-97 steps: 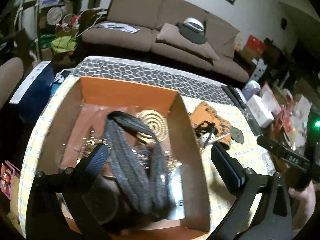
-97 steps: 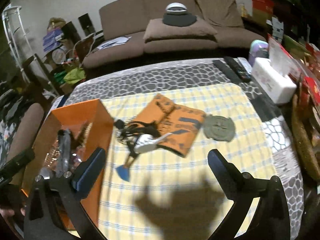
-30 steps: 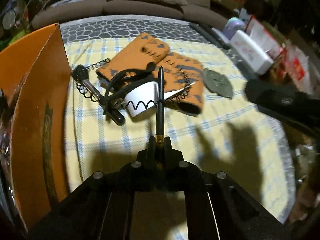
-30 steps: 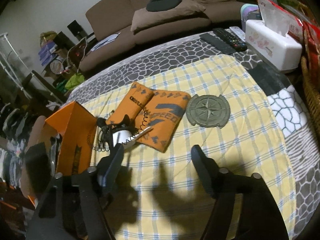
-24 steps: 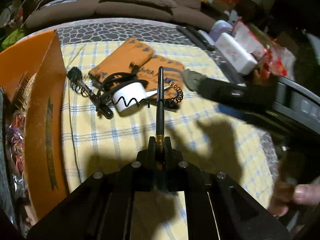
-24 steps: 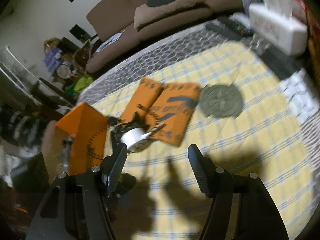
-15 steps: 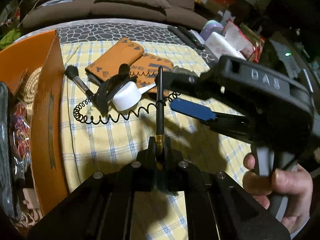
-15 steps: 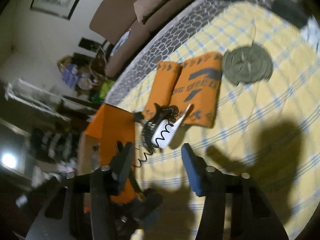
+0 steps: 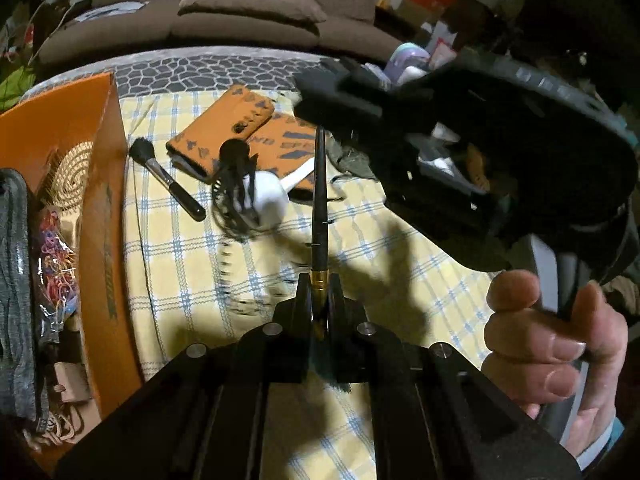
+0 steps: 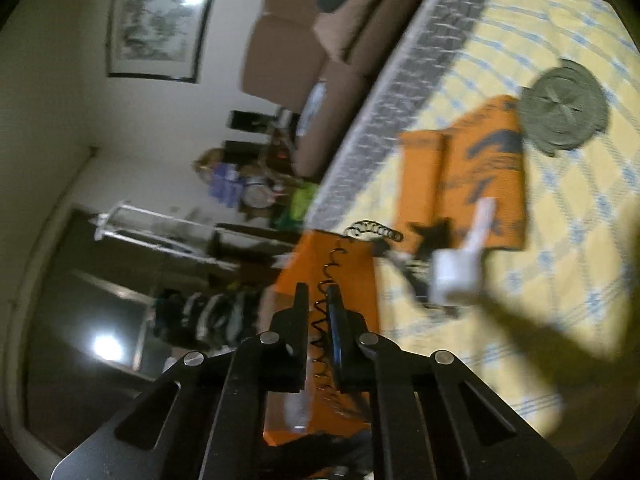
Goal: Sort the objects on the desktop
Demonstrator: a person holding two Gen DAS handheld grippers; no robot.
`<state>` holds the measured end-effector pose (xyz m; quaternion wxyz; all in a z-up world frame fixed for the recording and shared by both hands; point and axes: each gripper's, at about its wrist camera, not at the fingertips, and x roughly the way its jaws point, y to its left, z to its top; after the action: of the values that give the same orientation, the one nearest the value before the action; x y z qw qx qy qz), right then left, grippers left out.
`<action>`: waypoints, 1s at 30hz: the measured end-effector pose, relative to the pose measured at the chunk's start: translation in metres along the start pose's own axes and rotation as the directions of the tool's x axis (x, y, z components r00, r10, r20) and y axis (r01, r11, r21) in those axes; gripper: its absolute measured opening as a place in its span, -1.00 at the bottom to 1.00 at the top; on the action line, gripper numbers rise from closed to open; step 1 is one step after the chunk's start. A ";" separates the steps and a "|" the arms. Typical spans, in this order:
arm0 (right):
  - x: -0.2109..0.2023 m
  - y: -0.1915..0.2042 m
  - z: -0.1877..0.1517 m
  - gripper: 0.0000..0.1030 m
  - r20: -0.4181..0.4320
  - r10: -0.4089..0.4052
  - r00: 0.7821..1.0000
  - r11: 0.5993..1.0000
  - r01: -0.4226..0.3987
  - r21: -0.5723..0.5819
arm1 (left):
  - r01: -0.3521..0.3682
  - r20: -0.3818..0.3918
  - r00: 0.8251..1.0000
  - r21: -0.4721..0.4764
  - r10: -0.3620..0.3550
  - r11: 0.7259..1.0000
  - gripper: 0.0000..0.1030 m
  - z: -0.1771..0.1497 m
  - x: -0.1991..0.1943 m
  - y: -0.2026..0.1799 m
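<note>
1. The orange box (image 9: 100,208) at the left edge of the table (image 9: 192,272) already holds several things: a woven coaster, a clear bag of coloured bands and a grey strap (image 9: 16,280). That part of the sorting looks done.
2. The left gripper (image 9: 319,292) is clamped shut on a thin black pen (image 9: 319,200), which sticks straight out ahead of it above the checked cloth. It is lifted but not yet in the box.
3. The right gripper (image 10: 318,308) has its jaws pinched together on a black coiled cord (image 10: 326,292). The cord runs on toward the tangle of things on the cloth.
4. In the left wrist view the cord also seems to hang near the pen, so the two may be linked; the blur keeps me from being sure.
5. Still lying loose on the table: a makeup brush (image 9: 166,178), a white scoop (image 9: 272,196) beside a black clip, an orange pouch (image 9: 224,128) and a round green disc (image 10: 564,110).
6. By my judgement the task is about midway, with the pen and cord in hand and at least five items left to put away.
</note>
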<state>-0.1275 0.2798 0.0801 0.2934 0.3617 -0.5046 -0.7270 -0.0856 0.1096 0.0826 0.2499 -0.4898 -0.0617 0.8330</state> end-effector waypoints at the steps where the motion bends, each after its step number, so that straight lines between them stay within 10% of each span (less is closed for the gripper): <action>1: 0.000 0.007 -0.001 -0.82 0.003 0.037 0.999 0.999 -0.037 -0.001 | 0.010 0.005 1.000 0.002 -0.010 1.000 -0.87 0.000 -0.005 -0.001; 13: -0.011 0.090 -0.012 -0.83 0.040 0.225 0.973 0.967 -0.218 -0.129 | 0.092 0.085 0.992 0.038 -0.095 0.995 -0.87 -0.001 -0.075 -0.001; 30: 0.004 0.144 -0.026 -0.83 0.079 0.238 0.968 0.955 -0.219 -0.200 | 0.103 0.271 0.960 -0.109 -0.070 0.989 -0.87 0.004 -0.179 0.100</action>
<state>-0.0995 0.2172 0.2092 0.3824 0.2335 -0.4858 -0.7505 -0.0537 -0.0622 0.1908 0.2452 -0.3845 -0.1671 0.8741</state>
